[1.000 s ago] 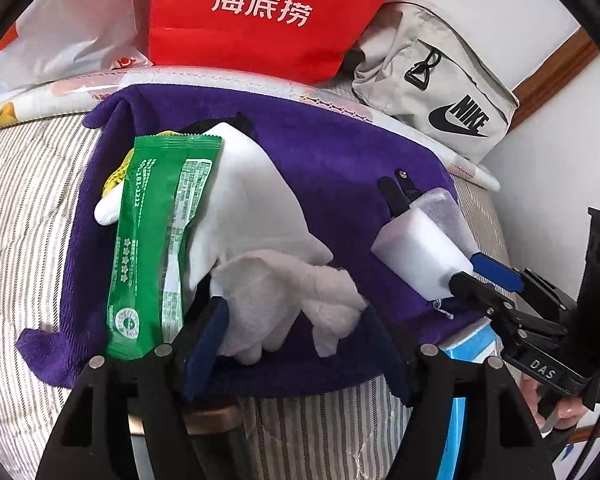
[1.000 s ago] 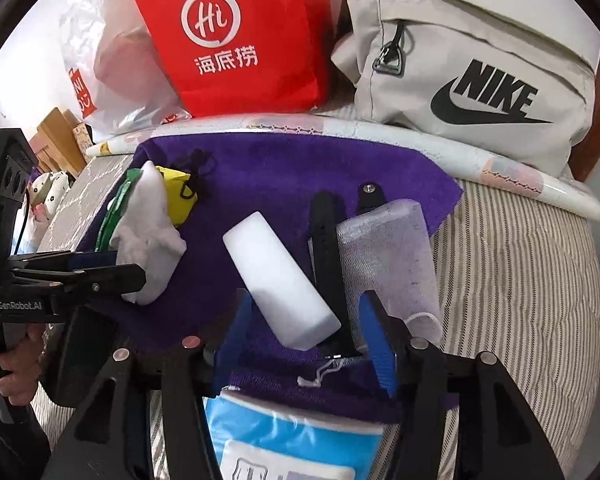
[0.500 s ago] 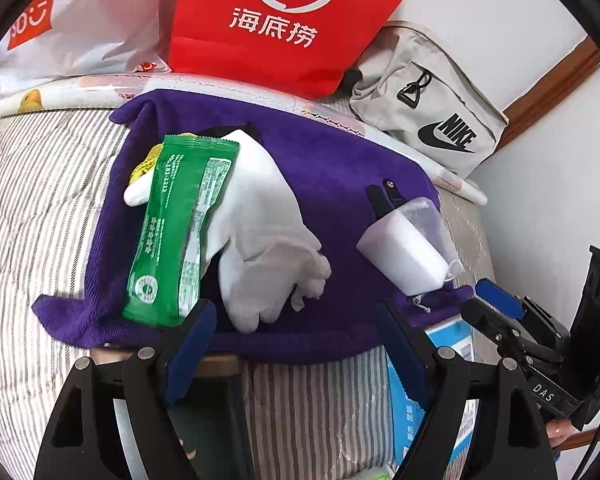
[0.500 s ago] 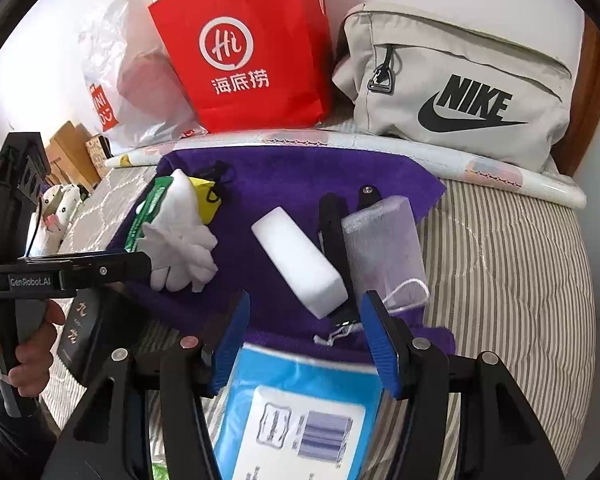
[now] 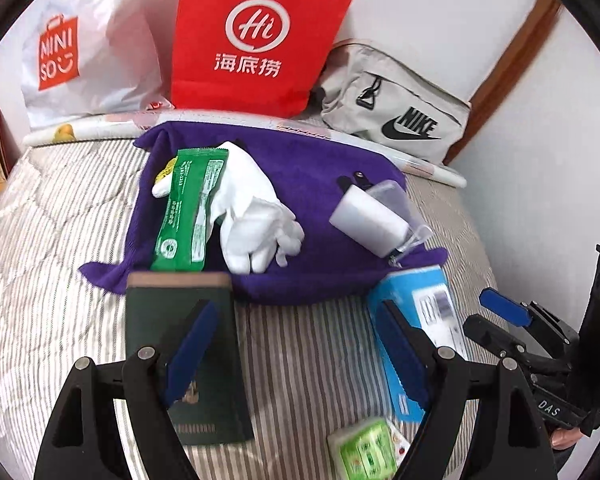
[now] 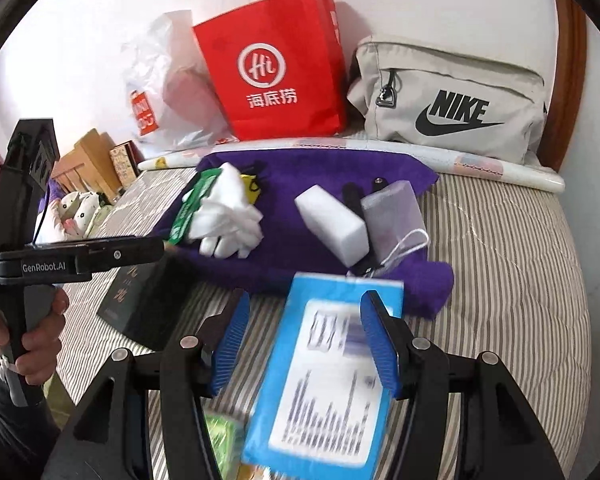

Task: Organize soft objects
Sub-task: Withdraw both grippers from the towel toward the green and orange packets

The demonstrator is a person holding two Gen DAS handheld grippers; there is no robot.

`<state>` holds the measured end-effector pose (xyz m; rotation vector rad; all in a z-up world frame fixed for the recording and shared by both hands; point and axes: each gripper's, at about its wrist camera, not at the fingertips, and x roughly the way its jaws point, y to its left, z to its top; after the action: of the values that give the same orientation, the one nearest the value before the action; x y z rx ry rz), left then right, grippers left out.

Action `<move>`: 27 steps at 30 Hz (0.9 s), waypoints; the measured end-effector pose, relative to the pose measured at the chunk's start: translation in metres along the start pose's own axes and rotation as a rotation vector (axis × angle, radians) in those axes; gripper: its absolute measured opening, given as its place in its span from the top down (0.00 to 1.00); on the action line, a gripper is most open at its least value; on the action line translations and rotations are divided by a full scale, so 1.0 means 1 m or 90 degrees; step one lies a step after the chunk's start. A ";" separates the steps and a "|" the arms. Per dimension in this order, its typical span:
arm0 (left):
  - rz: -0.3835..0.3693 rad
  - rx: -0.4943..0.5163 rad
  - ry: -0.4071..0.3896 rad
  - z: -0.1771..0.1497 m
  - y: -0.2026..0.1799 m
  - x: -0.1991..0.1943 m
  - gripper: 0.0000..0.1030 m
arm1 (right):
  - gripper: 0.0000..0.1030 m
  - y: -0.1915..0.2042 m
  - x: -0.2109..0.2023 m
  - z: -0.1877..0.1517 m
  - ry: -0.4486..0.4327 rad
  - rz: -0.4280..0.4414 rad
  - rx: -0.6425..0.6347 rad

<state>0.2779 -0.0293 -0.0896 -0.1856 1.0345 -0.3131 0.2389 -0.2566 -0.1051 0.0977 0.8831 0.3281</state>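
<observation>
A purple towel (image 5: pixel 320 184) (image 6: pixel 324 168) lies on the striped bed. On it lie white gloves (image 5: pixel 256 216) (image 6: pixel 228 216), a green packet (image 5: pixel 190 212) (image 6: pixel 190 208), a white sponge block (image 5: pixel 370 224) (image 6: pixel 332 224), a clear mesh pouch (image 6: pixel 392 216) and a yellow item (image 6: pixel 252 190). My left gripper (image 5: pixel 296 344) is open and empty, in front of the towel, over a dark green booklet (image 5: pixel 188 360). My right gripper (image 6: pixel 306 340) is open and empty, above a blue packet (image 6: pixel 324 384) (image 5: pixel 420 320).
A red paper bag (image 5: pixel 256 40), a white Miniso bag (image 5: pixel 84 52) and a beige Nike bag (image 6: pixel 452 104) stand at the back wall. A rolled sheet (image 6: pixel 480 164) lies behind the towel. A green tissue pack (image 5: pixel 364 452) lies near the front. Plush toys (image 6: pixel 76 208) sit left of the bed.
Both grippers have drawn back from the towel toward me. The gloves and the sponge block stay on the towel. The booklet, blue packet and tissue pack have come into view.
</observation>
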 end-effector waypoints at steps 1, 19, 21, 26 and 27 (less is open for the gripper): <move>0.000 0.002 -0.004 -0.005 -0.002 -0.005 0.22 | 0.44 0.004 -0.006 -0.005 -0.004 0.001 -0.002; -0.016 0.029 0.037 -0.104 -0.030 -0.022 0.21 | 0.44 0.022 -0.068 -0.097 -0.029 0.018 0.020; -0.013 0.029 0.054 -0.113 -0.033 -0.013 0.21 | 0.44 0.019 -0.070 -0.106 -0.029 0.016 0.028; -0.031 0.007 0.097 -0.132 -0.038 0.012 0.21 | 0.44 0.010 -0.071 -0.125 -0.030 0.009 0.048; -0.037 0.001 0.103 -0.133 -0.038 0.016 0.21 | 0.44 0.008 -0.070 -0.127 -0.029 0.007 0.050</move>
<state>0.1638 -0.0715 -0.1580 -0.1916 1.1902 -0.3861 0.0979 -0.2775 -0.1320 0.1824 0.8513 0.3006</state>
